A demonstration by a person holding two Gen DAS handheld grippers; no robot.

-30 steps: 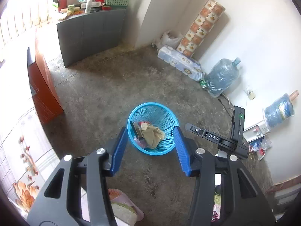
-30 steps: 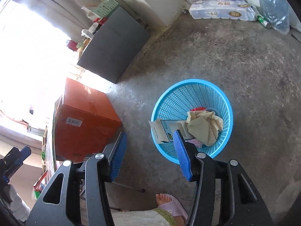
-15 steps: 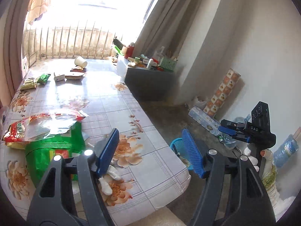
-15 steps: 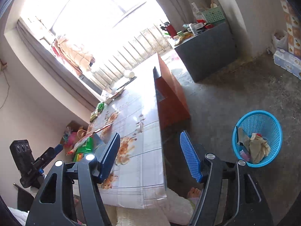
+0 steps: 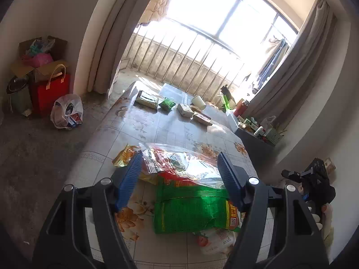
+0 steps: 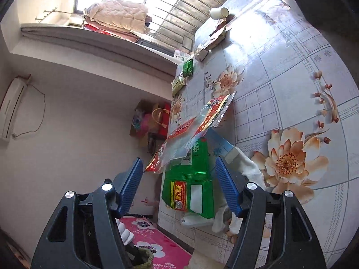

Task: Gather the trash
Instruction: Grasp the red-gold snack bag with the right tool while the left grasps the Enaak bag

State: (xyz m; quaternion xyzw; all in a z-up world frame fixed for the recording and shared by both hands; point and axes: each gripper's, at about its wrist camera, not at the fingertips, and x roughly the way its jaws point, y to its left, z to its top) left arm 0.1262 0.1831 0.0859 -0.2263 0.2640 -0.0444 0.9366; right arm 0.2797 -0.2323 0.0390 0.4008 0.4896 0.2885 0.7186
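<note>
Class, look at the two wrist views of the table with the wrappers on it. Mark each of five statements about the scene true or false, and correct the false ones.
1. Both grippers have open jaws with nothing clamped. True: the left gripper and right gripper frame the wrappers without pressing them.
2. A green bag lies at the near end of the table. True.
3. The paper cup stands upright. False: it lies on its side at the far end.
4. A clear wrapper with red print lies partly over the green bag. True.
5. The red gift bag sits on the table. False: it stands on the floor by the wall.
</note>
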